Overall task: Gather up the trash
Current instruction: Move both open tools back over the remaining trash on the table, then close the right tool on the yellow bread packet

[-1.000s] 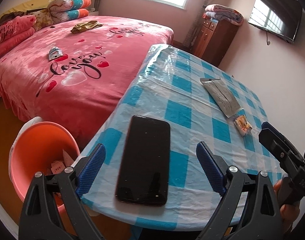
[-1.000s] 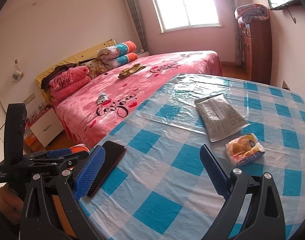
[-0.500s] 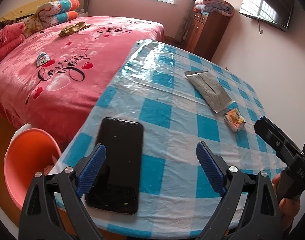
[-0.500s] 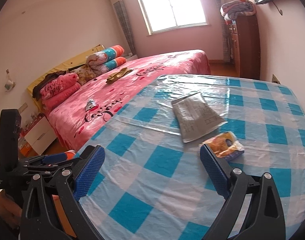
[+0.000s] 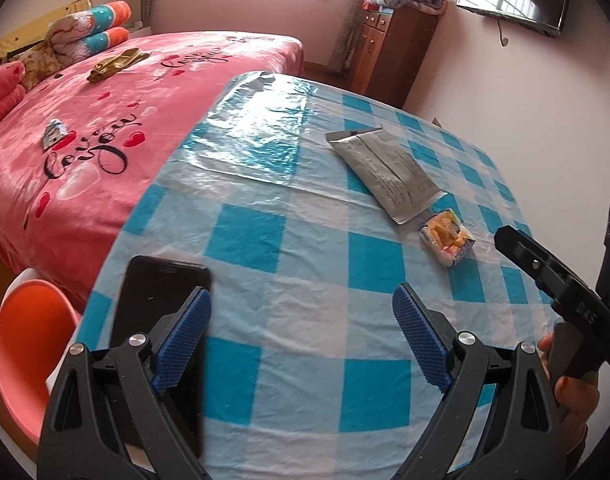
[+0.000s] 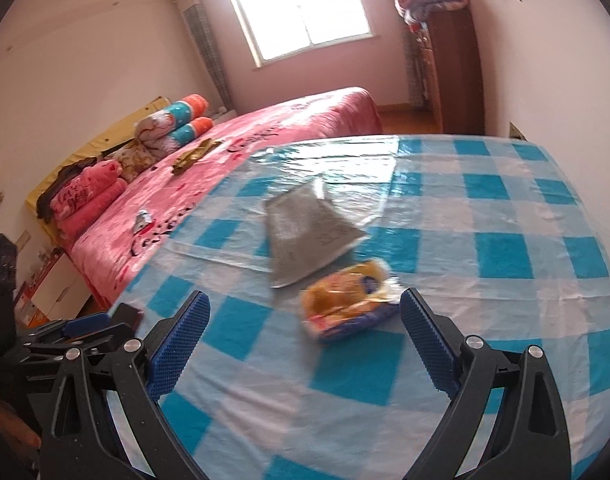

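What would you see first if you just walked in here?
The blue checked table fills the middle, with a yellow snack wrapper and a grey foil pouch lying side by side on it. To its left is a big pink bed, and a black phone lies at the table's near edge.

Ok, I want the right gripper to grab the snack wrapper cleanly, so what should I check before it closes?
1. Right gripper open: ok, jaws wide apart, nothing between them.
2. Snack wrapper lined up: ok, it lies just ahead between the fingertips.
3. Wrapper clear of the grey pouch: cannot tell, their edges look close or touching.
4. Phone out of the way: ok, it lies at the table's far left edge.
5. Left gripper clear: ok, open and empty.
6. Bin ready: ok, beside the table, below the phone's edge.
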Tool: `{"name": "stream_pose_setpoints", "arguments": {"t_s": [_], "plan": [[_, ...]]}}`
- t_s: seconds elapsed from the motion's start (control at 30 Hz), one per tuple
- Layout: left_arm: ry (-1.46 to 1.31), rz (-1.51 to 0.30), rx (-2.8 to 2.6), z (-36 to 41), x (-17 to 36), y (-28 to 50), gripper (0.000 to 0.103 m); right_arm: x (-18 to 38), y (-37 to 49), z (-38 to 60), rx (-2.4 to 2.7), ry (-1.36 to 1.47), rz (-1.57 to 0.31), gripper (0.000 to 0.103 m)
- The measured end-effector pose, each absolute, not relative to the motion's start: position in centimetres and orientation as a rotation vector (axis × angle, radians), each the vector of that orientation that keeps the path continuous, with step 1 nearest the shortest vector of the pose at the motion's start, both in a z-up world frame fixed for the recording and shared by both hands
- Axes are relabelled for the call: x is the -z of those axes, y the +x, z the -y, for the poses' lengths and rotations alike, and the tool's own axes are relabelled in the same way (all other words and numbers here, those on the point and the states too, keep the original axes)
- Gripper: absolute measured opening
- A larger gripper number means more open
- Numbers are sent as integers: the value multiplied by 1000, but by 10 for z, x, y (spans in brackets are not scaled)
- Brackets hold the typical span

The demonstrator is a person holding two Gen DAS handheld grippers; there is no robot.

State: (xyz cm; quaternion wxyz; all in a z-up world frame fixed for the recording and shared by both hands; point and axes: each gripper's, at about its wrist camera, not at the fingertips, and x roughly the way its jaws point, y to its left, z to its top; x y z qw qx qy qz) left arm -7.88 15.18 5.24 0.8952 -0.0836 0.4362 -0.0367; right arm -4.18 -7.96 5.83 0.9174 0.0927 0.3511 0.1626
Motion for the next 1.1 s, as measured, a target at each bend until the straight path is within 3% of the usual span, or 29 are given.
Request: {"name": "stream_pose_setpoints", "arguments": {"t_s": [0.63,0.97,1.1], "plan": [[-181,-951,67,-147,-38,-49,92,-12,16,51,-319,-165,-887,95],[-186,-955,75,-138,-37,-38,92,-5,28,51,-332,-162,-930,95],[-187,-964,77,-134,-35,-34,92,-5,29,54,-322,-156,-924,86]]}}
